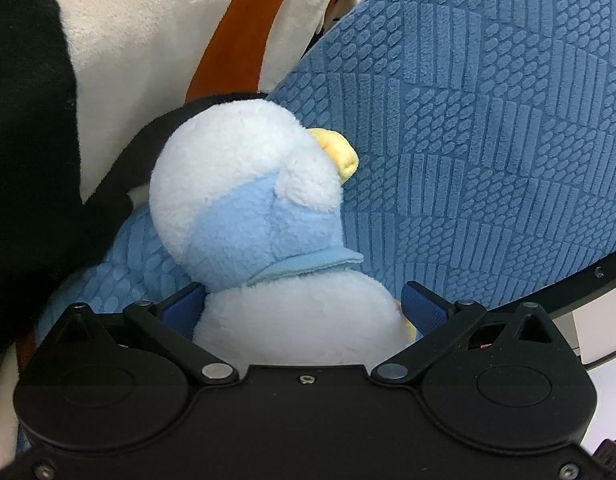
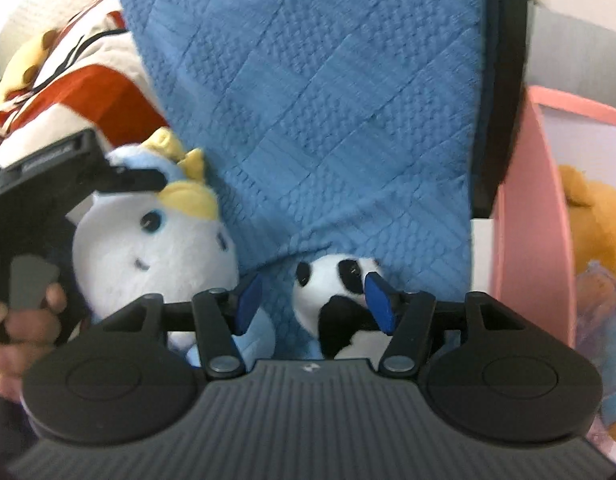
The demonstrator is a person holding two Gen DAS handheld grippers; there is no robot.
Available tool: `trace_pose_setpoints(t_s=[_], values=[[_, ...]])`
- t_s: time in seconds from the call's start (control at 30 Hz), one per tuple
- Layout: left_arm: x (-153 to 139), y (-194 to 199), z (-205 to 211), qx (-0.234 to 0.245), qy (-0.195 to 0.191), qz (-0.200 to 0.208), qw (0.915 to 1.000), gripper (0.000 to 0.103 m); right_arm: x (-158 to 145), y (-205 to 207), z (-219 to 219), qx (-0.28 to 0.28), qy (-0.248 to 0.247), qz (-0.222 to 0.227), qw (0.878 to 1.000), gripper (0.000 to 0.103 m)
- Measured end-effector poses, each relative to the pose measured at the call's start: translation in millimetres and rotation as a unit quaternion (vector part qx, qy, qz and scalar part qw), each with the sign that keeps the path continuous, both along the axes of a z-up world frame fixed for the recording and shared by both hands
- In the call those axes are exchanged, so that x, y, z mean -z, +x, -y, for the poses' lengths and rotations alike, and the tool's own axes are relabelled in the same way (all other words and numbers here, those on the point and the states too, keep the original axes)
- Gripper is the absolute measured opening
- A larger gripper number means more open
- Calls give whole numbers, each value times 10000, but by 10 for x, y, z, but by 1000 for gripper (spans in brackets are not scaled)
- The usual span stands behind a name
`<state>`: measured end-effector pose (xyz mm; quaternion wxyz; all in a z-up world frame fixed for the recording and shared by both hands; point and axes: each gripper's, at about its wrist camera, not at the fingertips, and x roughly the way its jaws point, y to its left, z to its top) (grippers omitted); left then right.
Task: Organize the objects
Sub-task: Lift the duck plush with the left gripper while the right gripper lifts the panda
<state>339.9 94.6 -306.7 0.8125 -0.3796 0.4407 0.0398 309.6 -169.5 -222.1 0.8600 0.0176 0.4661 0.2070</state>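
White-and-blue penguin plush, yellow beak, centre frame against blue quilted cushion; left gripper pinching its body; right gripper spread, panda plush between fingers; pink bin at right holds orange plush.

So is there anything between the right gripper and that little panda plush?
Nothing visible. The panda plush lies on the blue quilted cushion, already partly between the open fingers of the right gripper. It sits toward the right finger, whose pad overlaps its head. The white and blue plush is off to the left, outside the jaws.
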Motion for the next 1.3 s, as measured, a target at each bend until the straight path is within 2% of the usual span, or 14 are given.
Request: trace_pose_setpoints(t_s=[0.2, 0.33, 0.6, 0.7, 0.83, 0.97, 1.07, 1.17, 1.3], values=[[26, 5, 18, 9, -22, 0, 10000, 103, 147, -38, -252, -179, -1030, 145, 9944, 58], [39, 13, 23, 5, -39, 22, 10000, 103, 173, 29, -185, 74, -742, -10, 9972, 60], [84, 35, 23, -63, -219, -45, 9997, 103, 346, 130, -168, 400, -903, -129, 9950, 60], [126, 58, 14, -122, -433, -125, 9989, 103, 363, 172, -114, 746, -700, -112, 9947, 58], [133, 65, 44, -150, -463, -119, 9987, 103, 357, 209, -82, 1087, -414, -135, 9931, 57], [146, 28, 70, -117, -448, -90, 9989, 103, 344, 264, -125, 1057, -374, -78, 9937, 57], [173, -3, 89, -149, -519, -88, 9985, 103, 363, 281, -143, 1030, -102, -246, 9943, 57], [150, -26, 152, -116, -359, -26, 9993, 103, 351, 275, -189, 989, -137, -253, 9947, 57], [102, -46, 203, 66, -252, -31, 9997, 101, 332, 259, -168, 898, 103, -429, 9950, 57]])
